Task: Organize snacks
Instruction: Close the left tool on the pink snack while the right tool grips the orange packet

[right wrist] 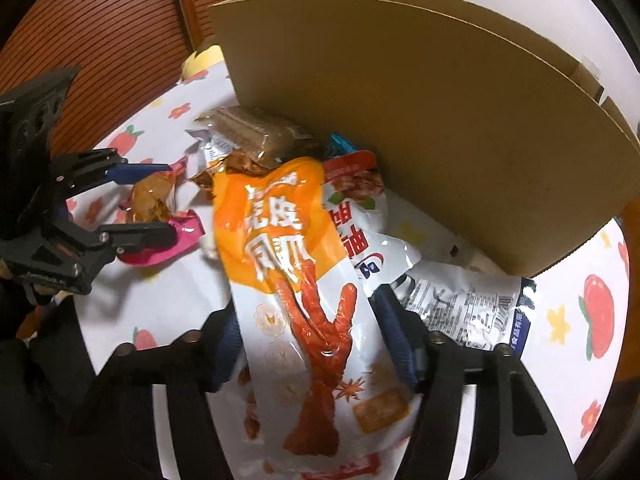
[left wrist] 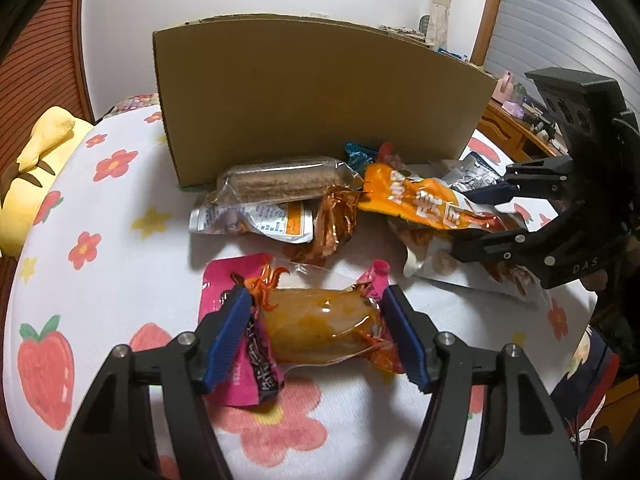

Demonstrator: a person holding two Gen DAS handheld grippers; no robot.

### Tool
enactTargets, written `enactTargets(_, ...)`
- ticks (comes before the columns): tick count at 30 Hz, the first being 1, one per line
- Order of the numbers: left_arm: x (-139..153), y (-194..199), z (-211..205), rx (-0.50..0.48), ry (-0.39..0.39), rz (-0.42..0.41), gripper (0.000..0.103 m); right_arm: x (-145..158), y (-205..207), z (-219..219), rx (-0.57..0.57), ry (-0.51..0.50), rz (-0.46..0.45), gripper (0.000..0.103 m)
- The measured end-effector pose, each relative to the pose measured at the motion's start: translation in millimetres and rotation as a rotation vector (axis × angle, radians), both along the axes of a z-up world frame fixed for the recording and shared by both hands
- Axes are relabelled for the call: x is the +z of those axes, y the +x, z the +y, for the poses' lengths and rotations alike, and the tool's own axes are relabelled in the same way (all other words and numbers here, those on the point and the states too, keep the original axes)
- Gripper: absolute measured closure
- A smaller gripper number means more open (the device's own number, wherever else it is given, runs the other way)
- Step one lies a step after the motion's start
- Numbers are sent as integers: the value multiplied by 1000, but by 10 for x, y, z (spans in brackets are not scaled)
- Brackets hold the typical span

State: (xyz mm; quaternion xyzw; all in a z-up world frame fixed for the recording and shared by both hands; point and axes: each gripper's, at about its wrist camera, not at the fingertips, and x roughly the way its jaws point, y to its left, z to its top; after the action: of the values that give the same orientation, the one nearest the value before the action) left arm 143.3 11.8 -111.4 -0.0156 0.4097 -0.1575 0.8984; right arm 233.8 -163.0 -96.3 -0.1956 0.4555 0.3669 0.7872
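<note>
On the strawberry-print cloth (left wrist: 100,240), a pink and clear pack with an orange-brown snack (left wrist: 320,320) lies between the blue pads of my left gripper (left wrist: 316,336), which press its crumpled ends. From the right wrist view that same gripper (right wrist: 148,204) clamps the pack (right wrist: 154,196) at the left. My right gripper (right wrist: 312,340) is shut on a long orange and white chicken-feet pack (right wrist: 280,220), which bows up between its pads. In the left wrist view, the right gripper (left wrist: 480,220) straddles that pack (left wrist: 420,200) at the right.
A tall cardboard box (left wrist: 320,100) stands just behind the pile. Against it lie a brown wafer pack (left wrist: 280,184), a copper foil wrapper (left wrist: 332,224), a red and white pack (right wrist: 356,200) and a silver pack (right wrist: 464,300). A yellow plush (left wrist: 40,168) sits far left.
</note>
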Motion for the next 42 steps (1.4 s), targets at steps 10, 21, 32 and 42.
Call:
enactTargets(10, -2, -39, 38, 2, 1, -9, 34, 76, -134, -58, -3, 6, -48, 54)
enactTargets(21, -24, 16, 17, 2, 4, 4, 32, 276, -230, -139, -35, 53, -99, 56)
enactTargets(32, -2, -146, 84, 22, 5, -23, 42, 271, -229, -174, -57, 64, -97, 55)
enactTargets(42, 231, -222, 175, 42, -21, -83, 41, 393, -241, -219, -74, 83, -124, 55)
